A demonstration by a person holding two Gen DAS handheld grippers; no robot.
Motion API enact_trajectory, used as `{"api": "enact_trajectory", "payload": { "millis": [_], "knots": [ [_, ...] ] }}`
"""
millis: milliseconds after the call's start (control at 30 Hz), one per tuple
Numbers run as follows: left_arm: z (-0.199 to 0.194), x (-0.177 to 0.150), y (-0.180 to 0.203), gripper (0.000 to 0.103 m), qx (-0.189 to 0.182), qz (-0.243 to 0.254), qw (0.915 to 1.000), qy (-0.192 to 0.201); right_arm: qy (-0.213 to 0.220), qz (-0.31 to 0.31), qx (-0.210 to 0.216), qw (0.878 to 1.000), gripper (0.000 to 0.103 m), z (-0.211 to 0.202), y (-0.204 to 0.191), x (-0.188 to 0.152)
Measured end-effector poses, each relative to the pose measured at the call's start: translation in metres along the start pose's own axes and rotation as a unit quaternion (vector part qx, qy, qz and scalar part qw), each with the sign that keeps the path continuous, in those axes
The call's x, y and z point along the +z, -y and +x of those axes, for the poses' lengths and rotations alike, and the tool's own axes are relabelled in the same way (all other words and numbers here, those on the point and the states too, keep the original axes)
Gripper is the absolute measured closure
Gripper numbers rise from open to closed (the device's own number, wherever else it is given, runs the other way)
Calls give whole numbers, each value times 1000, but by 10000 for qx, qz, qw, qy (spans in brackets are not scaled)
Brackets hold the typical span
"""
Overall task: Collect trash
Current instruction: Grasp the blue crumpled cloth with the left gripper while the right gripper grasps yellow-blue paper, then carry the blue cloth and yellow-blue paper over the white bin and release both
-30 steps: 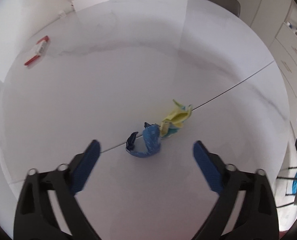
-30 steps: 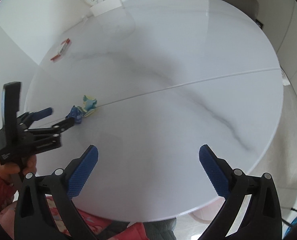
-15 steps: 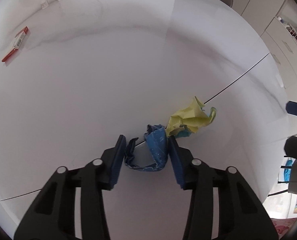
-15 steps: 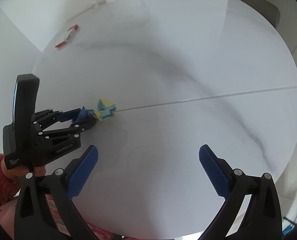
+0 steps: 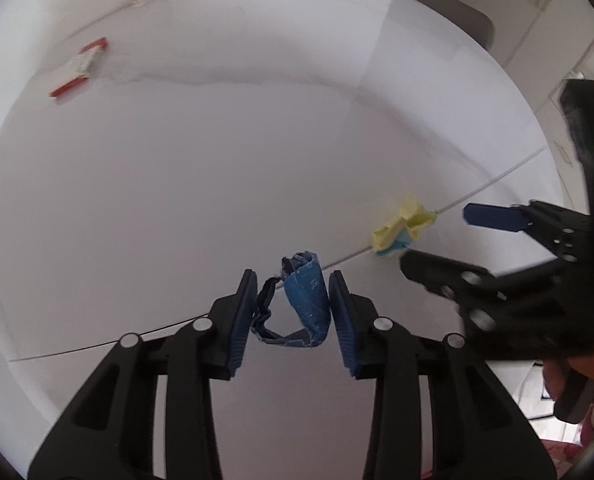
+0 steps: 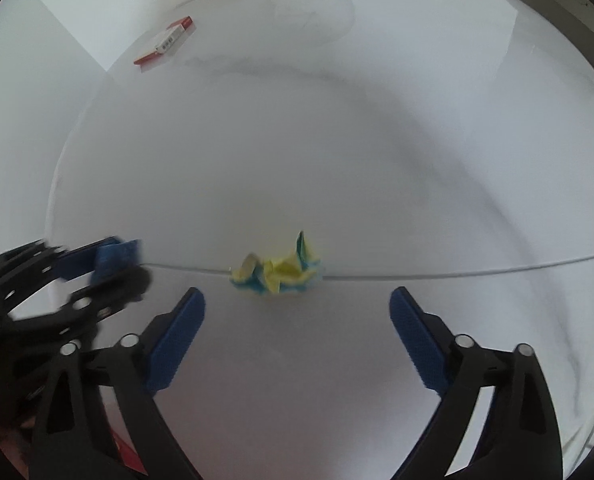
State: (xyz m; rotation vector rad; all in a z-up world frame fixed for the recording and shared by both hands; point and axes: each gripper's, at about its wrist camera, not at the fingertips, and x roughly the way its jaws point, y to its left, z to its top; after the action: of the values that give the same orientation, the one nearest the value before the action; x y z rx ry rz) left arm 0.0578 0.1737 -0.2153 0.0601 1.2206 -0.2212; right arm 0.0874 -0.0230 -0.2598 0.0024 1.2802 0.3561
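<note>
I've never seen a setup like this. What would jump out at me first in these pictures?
Probably the left gripper, its blue-padded fingers closed on a crumpled blue wrapper near the table's seam. Next, the bright yellow paper wad lying on that seam, with the right gripper wide open just short of it. Far across the white round table, a small red-and-white box sits near the edge.

A round white marble table [image 6: 377,140] beside white walls [image 6: 57,20].

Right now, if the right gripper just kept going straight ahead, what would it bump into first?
Most likely the crumpled yellow paper: it lies straight ahead of the open right gripper, on the white table. Depth is hard to judge.
</note>
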Motion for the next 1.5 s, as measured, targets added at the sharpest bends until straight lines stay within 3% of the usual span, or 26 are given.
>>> {"api": "enact_trajectory", "payload": {
  "millis": [333, 533, 733, 900, 967, 1133, 1267, 1400, 1500],
  "knots": [
    [-13, -6, -17, 67, 158, -245, 9996, 65, -211, -375, -97, 9990, 47, 19, -14, 6],
    [-20, -12, -11, 67, 224, -226, 9994, 113, -84, -479, -156, 9987, 51, 10, -10, 1],
    [-24, -6, 16, 67, 116, 81, 9998, 162, 199, -102, -110, 9997, 51, -25, 23, -18],
    [-32, -2, 70, 67, -194, 655, 9973, 255, 510, 477, -292, 9971, 51, -78, 78, -65],
    [-35, -4, 103, 67, -379, 982, 9941, 276, 637, 839, -502, 9932, 51, -104, 108, -98],
    [-40, -16, 193, 67, -883, 1858, 9783, 237, 822, 1856, -946, 9746, 51, -154, 175, -186],
    [-43, -39, 270, 67, -1278, 2619, 9565, 124, 933, 2830, -1198, 9470, 51, -184, 225, -264],
    [-36, -72, 344, 67, -1593, 3279, 9311, -153, 983, 3458, -1354, 9233, 51, -198, 249, -317],
    [-20, -95, 385, 67, -1740, 3531, 9181, -474, 963, 3733, -1465, 9110, 51, -199, 257, -346]
  ]
}}
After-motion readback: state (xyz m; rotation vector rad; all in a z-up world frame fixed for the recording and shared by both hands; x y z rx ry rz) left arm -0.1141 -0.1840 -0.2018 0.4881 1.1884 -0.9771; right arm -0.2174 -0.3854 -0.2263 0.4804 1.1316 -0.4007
